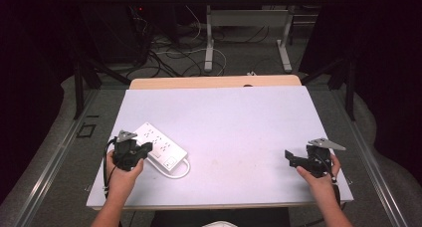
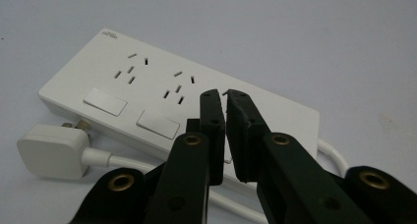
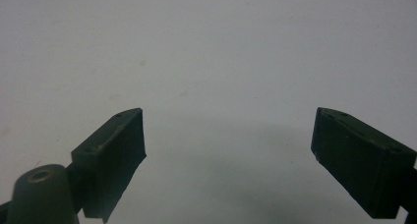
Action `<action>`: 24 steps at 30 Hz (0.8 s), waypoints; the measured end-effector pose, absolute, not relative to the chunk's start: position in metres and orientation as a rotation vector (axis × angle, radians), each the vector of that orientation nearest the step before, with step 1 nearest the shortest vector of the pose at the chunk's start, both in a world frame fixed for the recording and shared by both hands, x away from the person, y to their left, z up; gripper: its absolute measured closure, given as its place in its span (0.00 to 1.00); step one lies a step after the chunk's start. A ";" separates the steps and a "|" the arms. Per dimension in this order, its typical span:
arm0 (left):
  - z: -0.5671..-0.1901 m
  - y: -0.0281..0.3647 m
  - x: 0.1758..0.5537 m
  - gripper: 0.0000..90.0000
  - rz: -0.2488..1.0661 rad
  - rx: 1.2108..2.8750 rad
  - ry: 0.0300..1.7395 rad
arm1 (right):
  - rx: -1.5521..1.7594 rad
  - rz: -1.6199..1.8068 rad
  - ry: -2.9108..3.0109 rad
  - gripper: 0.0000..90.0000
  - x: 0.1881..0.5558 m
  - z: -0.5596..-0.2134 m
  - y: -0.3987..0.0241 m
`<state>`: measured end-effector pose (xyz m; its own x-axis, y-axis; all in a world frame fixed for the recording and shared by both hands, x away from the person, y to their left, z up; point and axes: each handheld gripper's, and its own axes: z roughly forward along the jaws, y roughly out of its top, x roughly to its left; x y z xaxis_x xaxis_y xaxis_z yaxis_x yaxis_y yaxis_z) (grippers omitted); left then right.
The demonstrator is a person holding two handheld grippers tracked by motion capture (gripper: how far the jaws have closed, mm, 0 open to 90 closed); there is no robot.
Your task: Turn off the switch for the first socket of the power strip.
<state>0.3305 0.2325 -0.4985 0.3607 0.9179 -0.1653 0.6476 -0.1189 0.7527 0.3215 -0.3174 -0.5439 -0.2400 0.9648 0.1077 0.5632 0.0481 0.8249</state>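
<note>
- Your left gripper sits at the near left of the table, over the near end of the power strip.
- In the left gripper view, the jaws of that gripper stand nearly together, with a thin slit between the tips. Nothing is between them. The tips hover above the top face of the power strip, just beside the second group of sockets.
- The power strip lies flat and slanted on the table, white, with two rocker switches along one edge.
- Its plug lies on the table just beside the strip's corner, prongs turned toward it. The white cord loops beside the strip's near end.
- Your right gripper is at the near right of the table, well apart from the strip.
- In the right gripper view, the jaws of that gripper stand wide apart over bare table surface, with nothing between them.
</note>
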 end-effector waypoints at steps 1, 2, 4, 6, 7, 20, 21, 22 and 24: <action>-0.498 0.233 0.330 0.92 0.433 1.852 1.368 | 1.531 1.086 1.846 0.14 0.321 -0.544 -0.317; -0.498 0.234 0.329 0.91 0.441 1.844 1.363 | 1.532 1.087 1.847 0.14 0.321 -0.544 -0.317; -0.498 0.235 0.328 0.88 0.423 1.828 1.353 | 1.532 1.087 1.851 0.14 0.321 -0.543 -0.318; -0.498 0.236 0.327 0.85 0.405 1.811 1.349 | 1.532 1.087 1.855 0.14 0.321 -0.543 -0.318; -0.498 0.237 0.326 0.84 0.395 1.806 1.351 | 1.531 1.088 1.855 0.14 0.321 -0.543 -0.318; -0.506 0.240 0.322 0.59 0.410 1.818 1.263 | 1.556 1.095 1.839 0.14 0.320 -0.544 -0.321; -0.507 0.240 0.322 0.57 0.425 1.818 1.260 | 1.552 1.097 1.839 0.14 0.320 -0.544 -0.322; -0.508 0.239 0.323 0.54 0.438 1.816 1.253 | 1.555 1.099 1.839 0.14 0.320 -0.544 -0.322; -0.509 0.239 0.322 0.50 0.467 1.812 1.242 | 1.562 1.098 1.837 0.14 0.320 -0.544 -0.322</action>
